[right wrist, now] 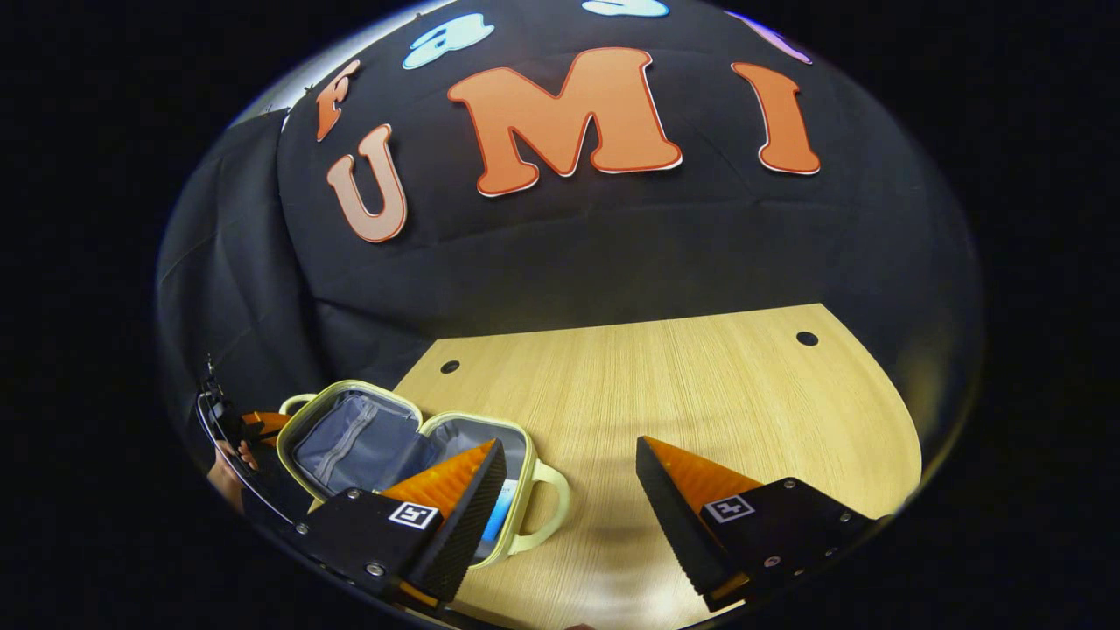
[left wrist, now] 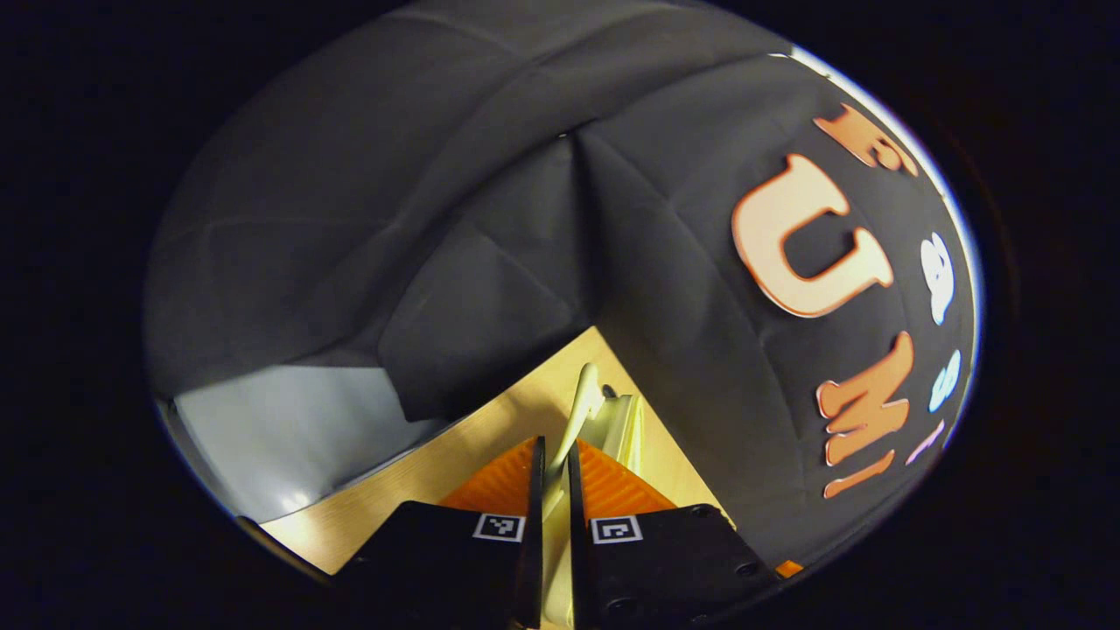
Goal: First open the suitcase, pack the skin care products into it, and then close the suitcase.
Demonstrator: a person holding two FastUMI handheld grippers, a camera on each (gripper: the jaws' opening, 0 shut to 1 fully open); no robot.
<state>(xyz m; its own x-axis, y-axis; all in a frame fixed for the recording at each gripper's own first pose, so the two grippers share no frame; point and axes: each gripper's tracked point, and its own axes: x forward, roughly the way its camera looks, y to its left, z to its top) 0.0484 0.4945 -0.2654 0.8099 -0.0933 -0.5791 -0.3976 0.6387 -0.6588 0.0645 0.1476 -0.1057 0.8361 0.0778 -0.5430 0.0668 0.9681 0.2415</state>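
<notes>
Desk (right wrist: 700,394): light wood grain, with two small dark holes near its far edge; it carries the suitcase.
Suitcase (right wrist: 411,446): small pale yellow-green hard case, lying open near the desk's left edge in the right gripper view; both halves show grey fabric lining, the far half with a zipped pocket.
Suitcase handles: one loop handle (right wrist: 547,507) juts from the near half toward the desk's middle; a second handle (right wrist: 296,402) shows at the far half's rim.
Skin care product (right wrist: 500,516): a bluish item just visible inside the near half, mostly hidden behind a finger; its kind cannot be told.
Left gripper (left wrist: 553,468): jaws clenched on the suitcase's pale rim, which rises between the fingers in the left gripper view; also seen at the suitcase's far-left side (right wrist: 254,424) in the right gripper view, with a hand behind it.
Right gripper (right wrist: 569,490): jaws released, spread wide above bare desk, grasping nothing.
</notes>
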